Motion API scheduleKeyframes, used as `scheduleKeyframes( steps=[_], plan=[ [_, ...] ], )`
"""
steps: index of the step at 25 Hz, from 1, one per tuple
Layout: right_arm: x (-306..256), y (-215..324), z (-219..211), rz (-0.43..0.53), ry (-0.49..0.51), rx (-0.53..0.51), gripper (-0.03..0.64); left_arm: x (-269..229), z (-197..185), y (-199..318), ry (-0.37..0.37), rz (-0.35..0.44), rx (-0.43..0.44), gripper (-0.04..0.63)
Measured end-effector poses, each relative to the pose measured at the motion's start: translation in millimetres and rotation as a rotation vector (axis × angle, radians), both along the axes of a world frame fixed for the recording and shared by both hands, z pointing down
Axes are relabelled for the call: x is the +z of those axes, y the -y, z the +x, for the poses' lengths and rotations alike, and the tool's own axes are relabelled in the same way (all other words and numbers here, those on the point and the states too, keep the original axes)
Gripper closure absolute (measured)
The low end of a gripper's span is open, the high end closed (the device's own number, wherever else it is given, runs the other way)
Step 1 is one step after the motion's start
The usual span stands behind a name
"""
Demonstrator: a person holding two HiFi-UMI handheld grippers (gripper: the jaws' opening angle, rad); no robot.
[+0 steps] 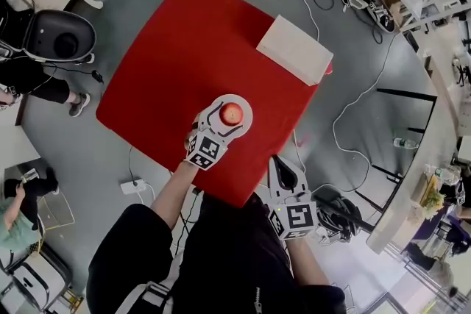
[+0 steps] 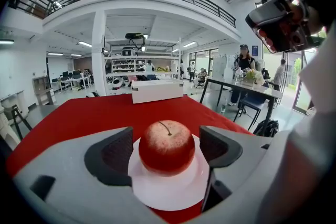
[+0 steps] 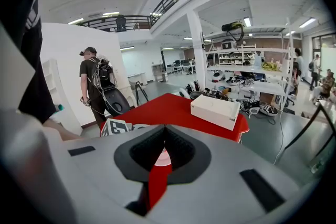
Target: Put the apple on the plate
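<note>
1. Fingers [image 2: 113, 152] of left gripper [image 2: 167, 139] fully apart, flanking the apple [image 2: 167, 148] without contact.
2. Apple upright on plate [image 2: 168, 194], close to the table's [image 1: 169, 55] near edge.
3. Right gripper [image 3: 164, 134] closed pad to pad, nothing held, beyond that edge.

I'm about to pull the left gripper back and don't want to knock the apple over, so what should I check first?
1. Apple on the white plate: ok, it sits stem up near the middle.
2. Left gripper clear of the apple: ok, the jaws stand apart with a gap on each side.
3. Plate fully on the red table: ok.
4. Right gripper out of the way: ok, shut, empty, off to the side beyond the table's edge.
5. Apple settled and not about to roll: cannot tell.
</note>
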State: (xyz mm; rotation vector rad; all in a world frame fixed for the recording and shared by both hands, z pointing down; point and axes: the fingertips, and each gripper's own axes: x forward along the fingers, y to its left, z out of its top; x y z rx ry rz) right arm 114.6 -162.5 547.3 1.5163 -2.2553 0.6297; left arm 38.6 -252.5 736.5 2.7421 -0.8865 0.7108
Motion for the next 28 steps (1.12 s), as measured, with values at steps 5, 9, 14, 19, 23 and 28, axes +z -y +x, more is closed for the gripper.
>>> scheduleKeyframes(
  steps=[5,9,14,19,23,28],
  plan=[
    [-5.5,0.4,-4.1,0.018,0.002,-0.035,0.606,-39.3,-12.4,-2.6,-0.051,0.037,-0.054,0.216],
    [-16.0,6.8,-6.4,0.063,0.026,-0.055,0.605,-106.5,-19.5,-8.1,-0.141,0.135,-0.095,0.23],
    [-32.2,7.4,-17.5,0.115,0.045,-0.111,0.606,-163.9,-36.8,-34.7,-0.155,0.152,-0.171,0.571],
    [-50.2,-0.5,-29.7,0.145,0.088,-0.168,0.606,-204.7,-51.8,-69.2,-0.203,0.089,-0.24,0.589],
    [-57.1,-8.9,-36.5,0.169,0.096,-0.186,0.606,-228.0,-66.3,-92.2,-0.207,0.073,-0.286,0.589],
    [-56.5,-14.6,-46.2,0.169,0.072,-0.235,0.606,-234.6,-70.2,-109.8,-0.162,0.075,-0.269,0.589]
  ],
)
